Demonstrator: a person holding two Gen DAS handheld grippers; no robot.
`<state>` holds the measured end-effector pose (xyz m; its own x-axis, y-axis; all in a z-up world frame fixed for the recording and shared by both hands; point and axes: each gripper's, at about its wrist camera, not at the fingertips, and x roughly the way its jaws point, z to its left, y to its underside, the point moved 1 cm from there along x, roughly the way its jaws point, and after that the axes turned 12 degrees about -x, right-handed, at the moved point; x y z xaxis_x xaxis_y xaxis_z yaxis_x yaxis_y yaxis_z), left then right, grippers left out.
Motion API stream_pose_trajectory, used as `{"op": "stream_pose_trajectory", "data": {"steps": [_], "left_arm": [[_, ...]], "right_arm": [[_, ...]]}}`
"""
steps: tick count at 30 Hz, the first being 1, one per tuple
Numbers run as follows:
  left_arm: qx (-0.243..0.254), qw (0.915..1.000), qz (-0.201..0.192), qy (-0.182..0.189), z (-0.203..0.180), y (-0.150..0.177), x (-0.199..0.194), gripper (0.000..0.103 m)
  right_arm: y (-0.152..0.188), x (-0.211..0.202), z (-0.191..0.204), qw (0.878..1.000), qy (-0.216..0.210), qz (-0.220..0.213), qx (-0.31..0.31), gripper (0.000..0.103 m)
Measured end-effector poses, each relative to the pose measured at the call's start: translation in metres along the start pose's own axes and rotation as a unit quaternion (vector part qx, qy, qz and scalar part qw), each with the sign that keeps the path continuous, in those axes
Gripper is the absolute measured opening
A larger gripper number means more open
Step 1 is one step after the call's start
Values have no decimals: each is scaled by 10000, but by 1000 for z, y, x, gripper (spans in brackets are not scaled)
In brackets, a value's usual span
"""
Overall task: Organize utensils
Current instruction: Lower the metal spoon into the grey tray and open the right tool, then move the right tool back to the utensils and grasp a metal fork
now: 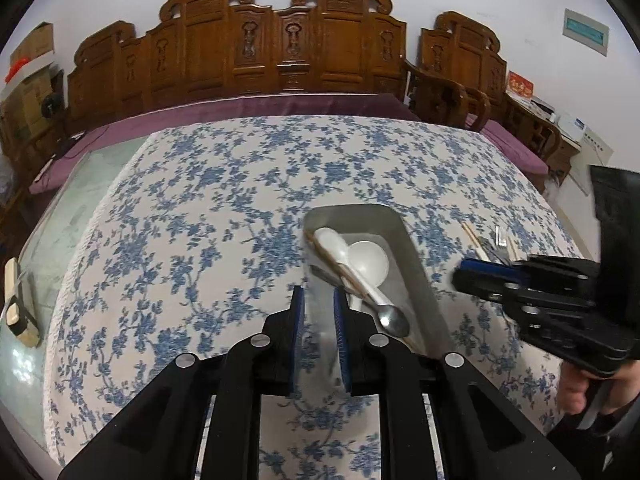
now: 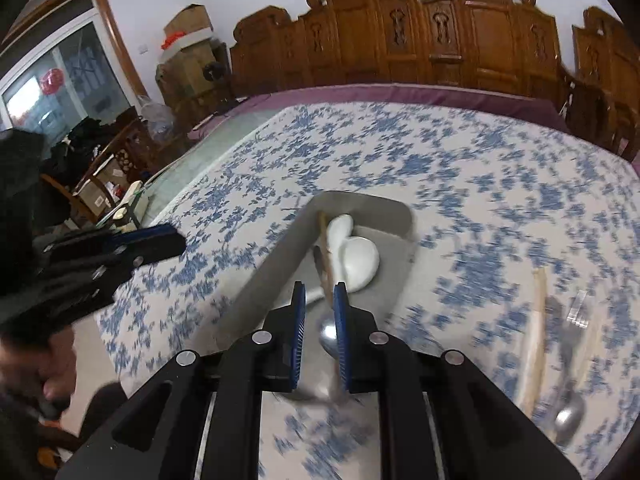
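My left claw (image 1: 319, 300) sits at the lower middle of its frame with the blue-padded jaws a narrow gap apart and nothing between them; through the gap I see the near left wall of the metal tray (image 1: 416, 272). The tray is a grey, rounded-corner trough lying on the blue-flowered tablecloth (image 1: 200, 200) that covers the desk, its long axis running from the lower middle of the frame up and slightly left.

Inside the tray, two white ceramic spoons (image 1: 356, 256) lie with their bowls at the far end. A steel spoon (image 1: 394, 322) lies along the tray with its shiny bowl toward the bottom of the frame. A light wooden chopstick (image 1: 336, 260) runs diagonally over them, its tip at the tray's upper left corner.

My right claw (image 2: 320, 300) hovers over the near end of the same tray, jaws also narrowly apart. The steel spoon's bowl shows just below the right pad, but the picture is smeared there, so I cannot tell whether the jaws touch anything; they look empty.

At the right edge of the right wrist view, well apart from the tray, more utensils lie on the cloth: another pale chopstick (image 2: 536, 336) pointing roughly up the frame, a second steel spoon (image 2: 568, 416) with its bowl at the lower right, and a small clear piece (image 2: 580, 312), all blurred.
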<state>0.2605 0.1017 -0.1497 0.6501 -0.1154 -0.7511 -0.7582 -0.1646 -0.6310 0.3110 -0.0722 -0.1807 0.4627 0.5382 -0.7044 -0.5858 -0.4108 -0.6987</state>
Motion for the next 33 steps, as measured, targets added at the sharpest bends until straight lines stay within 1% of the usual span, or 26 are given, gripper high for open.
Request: {"op": "stream_pose_trajectory", "data": {"steps": [1,2,6,9,11,13,15,17,21,24,27,33], "left_arm": [[22,10000,2,21,-5,1,1,23],[48,10000,-1,38,-10,2,1,24],[158,9998,22,128,-32,6,5,38],[232,9994,69,241,-53,10,11,40],[271,9991,84,315,-65,12,14,44],[318,9988,103,363,-77,15,19,45],[352,9985,135,405,-88,19,23,45],[367,9981,180,470,-98,24,28,45],[360,9975,274,550,-113,32,37,45],[362,9969,351,599,-121,39,43,45],[418,9963,410,622,-129,46,46,45],[499,9954,464,668,-138,52,47,45]], "right_arm": [[8,-12,-6,10000,57,-19,-56,17],[14,-20,-11,9999,117,-33,-93,17],[42,-51,-46,9983,546,55,-198,26],[65,-68,-88,9962,843,221,8,26],[76,-76,-109,9946,994,262,118,26],[86,-79,-126,9931,1102,314,256,26],[94,-79,-140,9921,1134,373,376,26],[99,-74,-147,9915,1151,421,425,26],[108,-53,-150,9910,1085,604,493,26],[110,-40,-147,9900,1089,756,479,26],[114,-21,-152,9863,1155,1034,561,26],[117,-10,-156,9834,1154,1185,743,24]]}}
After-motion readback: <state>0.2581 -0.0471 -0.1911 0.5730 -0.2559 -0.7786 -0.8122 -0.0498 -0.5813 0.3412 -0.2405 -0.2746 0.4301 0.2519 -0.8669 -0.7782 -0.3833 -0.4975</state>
